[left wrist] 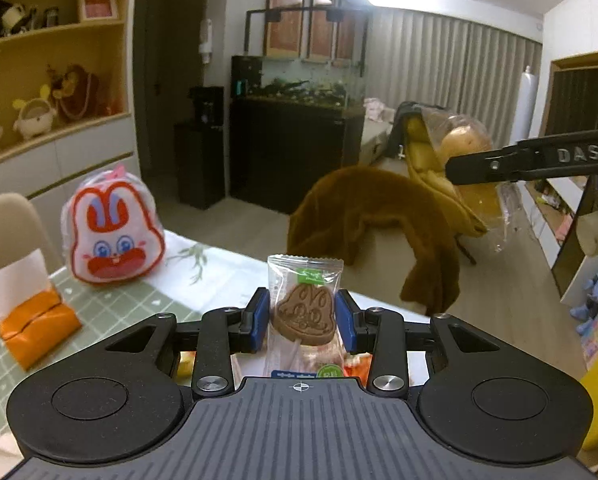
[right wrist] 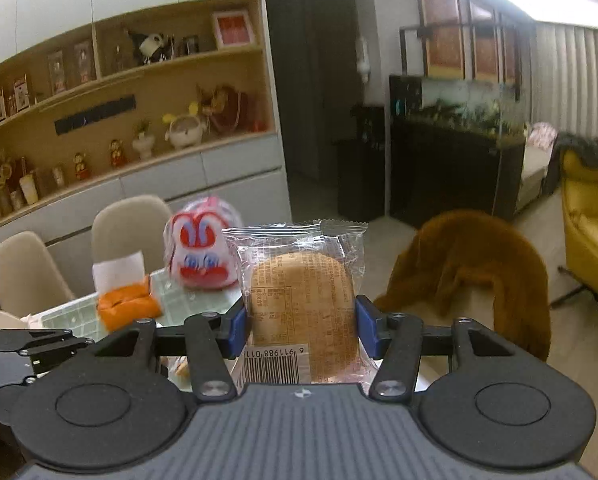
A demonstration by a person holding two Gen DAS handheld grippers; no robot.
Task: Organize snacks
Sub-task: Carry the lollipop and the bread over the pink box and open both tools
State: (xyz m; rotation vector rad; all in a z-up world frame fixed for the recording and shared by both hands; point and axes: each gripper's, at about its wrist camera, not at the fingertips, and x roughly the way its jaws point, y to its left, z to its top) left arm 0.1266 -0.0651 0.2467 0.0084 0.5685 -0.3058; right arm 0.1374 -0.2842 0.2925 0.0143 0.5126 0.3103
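a snack in each hand, lifted clear of the dining table point(left wrist: 111, 300): the left gripper point(left wrist: 301, 316) is clamped on a wrapped chocolate biscuit point(left wrist: 305, 312) moulded like a rabbit's face, its blue pads point(left wrist: 259, 316) pressing the clear packet from both sides, while the right gripper point(right wrist: 301, 320) is clamped on a wrapped round cake point(right wrist: 303, 312), the packet's barcode and printed back facing the camera. both packets stand upright between the jaws, held in the air above the green checked tablecloth point(left wrist: 99, 320), with more brightly coloured wrappers just visible below the left gripper's body. behind them on the table sit a rabbit-face pouch point(left wrist: 113, 232) and an orange tissue holder point(left wrist: 35, 320); a brown fur coat point(left wrist: 371, 220) hangs over a chair at the far edge. in the left view the right gripper's finger, with its cake, shows at the right-hand side, well apart from the biscuit. the step in hand looks to be the carry, both items picked and raised but not yet sorted. no tray, box or basket for them shows in either view, so the next move calls for finding the destination, bringing each packet over it without collision between the two tools, and lowering before the jaws release.
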